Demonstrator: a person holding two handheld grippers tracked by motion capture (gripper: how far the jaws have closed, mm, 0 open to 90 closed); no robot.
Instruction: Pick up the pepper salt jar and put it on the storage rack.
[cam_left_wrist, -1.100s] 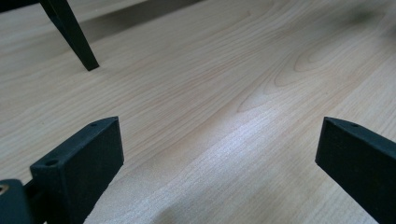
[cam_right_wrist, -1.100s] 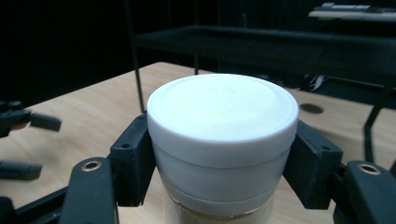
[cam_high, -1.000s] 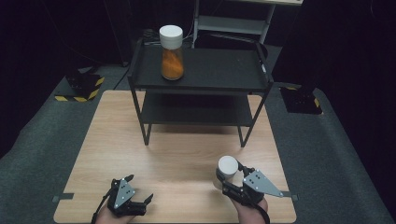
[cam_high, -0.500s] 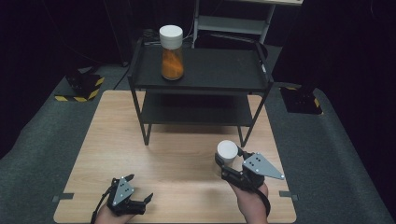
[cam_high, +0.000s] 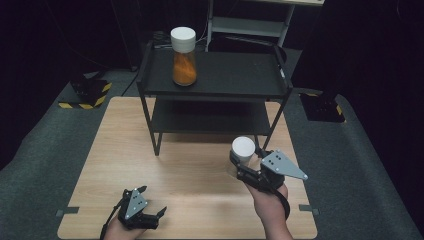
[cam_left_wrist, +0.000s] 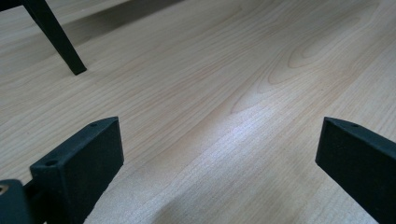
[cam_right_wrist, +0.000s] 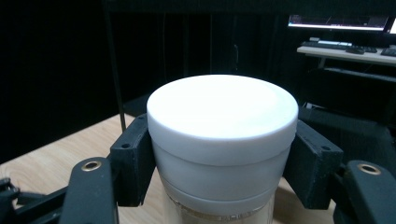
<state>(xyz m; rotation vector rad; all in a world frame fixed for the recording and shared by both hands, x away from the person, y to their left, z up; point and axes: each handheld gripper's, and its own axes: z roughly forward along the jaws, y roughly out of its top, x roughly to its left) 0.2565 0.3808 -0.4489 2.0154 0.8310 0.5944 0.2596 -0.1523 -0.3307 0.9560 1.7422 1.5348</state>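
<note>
Two jars in play: our right gripper (cam_high: 248, 167) clamps the white-lidded jar (cam_high: 243, 150) by its cap at 5 o'clock on the table (cam_high: 190, 175), probably light, rigid, slick glass below so cap grip suits, while left gripper (cam_high: 145, 212) rests wide open, empty.

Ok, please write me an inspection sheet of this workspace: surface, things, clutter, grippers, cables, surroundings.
Surface: wooden table, bare.
Things: black shelf at the table's far end; orange-filled jar with white lid upright on its top level; second white-lidded jar held near the shelf's front right leg.
Clutter: nothing seen.
Grippers: right gripper shut on the second jar just under its lid; left gripper open, low over the table.
Cables: one trails from the left gripper.
Surroundings: grey carpet, dark room, desk behind.
</note>
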